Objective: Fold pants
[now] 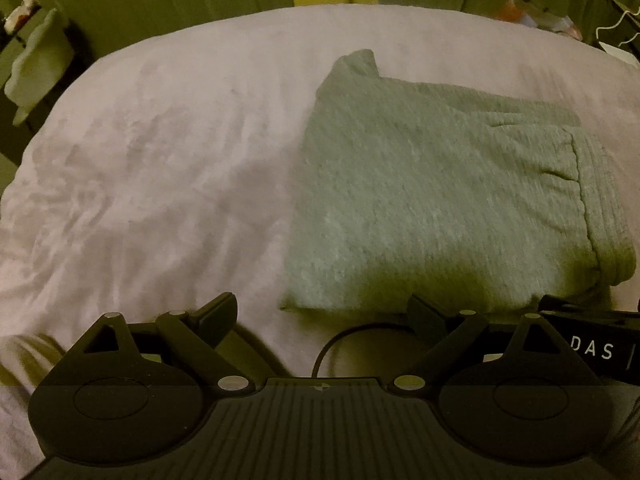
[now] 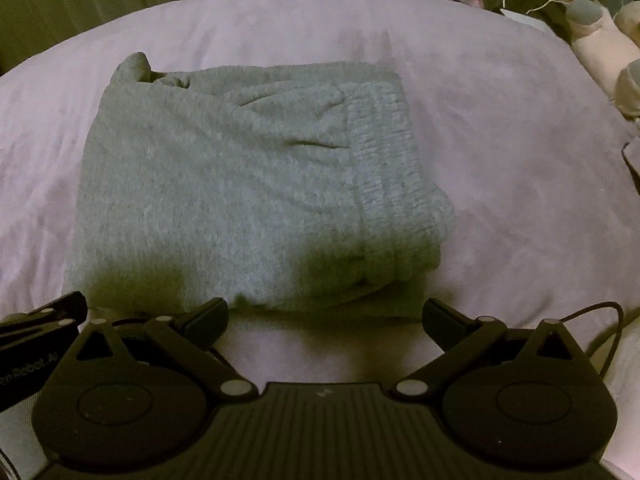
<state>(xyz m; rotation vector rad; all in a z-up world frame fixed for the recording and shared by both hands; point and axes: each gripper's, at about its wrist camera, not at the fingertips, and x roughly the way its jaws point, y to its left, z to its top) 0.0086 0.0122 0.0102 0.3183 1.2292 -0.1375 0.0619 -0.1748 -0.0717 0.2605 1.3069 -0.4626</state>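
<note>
Pale lilac bedsheet [image 2: 500,152] spread beneath everything. Grey sweatpants [image 2: 240,184] folded into a thick rectangle, just ahead of right gripper [image 2: 326,318], ahead-right of left gripper [image 1: 320,316]. Both released, fingers wide apart, gripping nothing.

Grey heathered pants [image 2: 240,184]; pale lilac sheet [image 2: 500,160].

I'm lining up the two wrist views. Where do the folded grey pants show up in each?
Left wrist: pants lie right of centre, on the pink sheet.
Right wrist: pants lie centre-left, just beyond the open right hand-held gripper.
Shared landmark: the ribbed waistband along the pants' right edge.
</note>
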